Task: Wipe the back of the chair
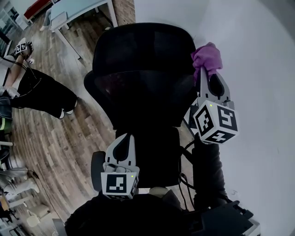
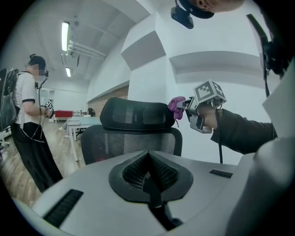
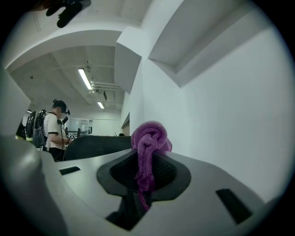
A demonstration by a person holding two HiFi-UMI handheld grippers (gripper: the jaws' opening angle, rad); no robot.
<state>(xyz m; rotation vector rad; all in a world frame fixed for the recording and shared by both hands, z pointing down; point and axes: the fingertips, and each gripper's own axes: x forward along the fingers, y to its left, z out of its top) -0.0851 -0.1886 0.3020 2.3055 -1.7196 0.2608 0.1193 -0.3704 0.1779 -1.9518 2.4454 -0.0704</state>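
Gripping a purple cloth (image 3: 148, 152), the right tool (image 3: 143, 177) has its jaws closed on the lower part of the fabric. The rest of the cloth bunches into a rounded wad above the jaw tips, and a thin twisted tail hangs down between the jaws. From the head view this tool is raised at the right end of the headrest (image 1: 143, 46) of the black chair (image 1: 143, 87), between the chair and the white wall (image 1: 262, 69) on that side. The cloth sits against the headrest's outer corner; it seems to touch the edge, though the dark mesh makes the contact hard to confirm. The left tool (image 2: 148, 177) has its jaws brought together with nothing between them. It is held low behind the chair, near the middle of the backrest and below the headrest, pointing at the mesh back without touching it. Its own view looks straight at the rear of the chair, with the mesh backrest below and the curved headrest on top. Beyond the chair, on its far left side, a person (image 1: 41, 92) in dark trousers stands on the wooden floor (image 1: 60, 138). A pale tabletop (image 1: 73, 11) stands on the same floor further beyond the chair.
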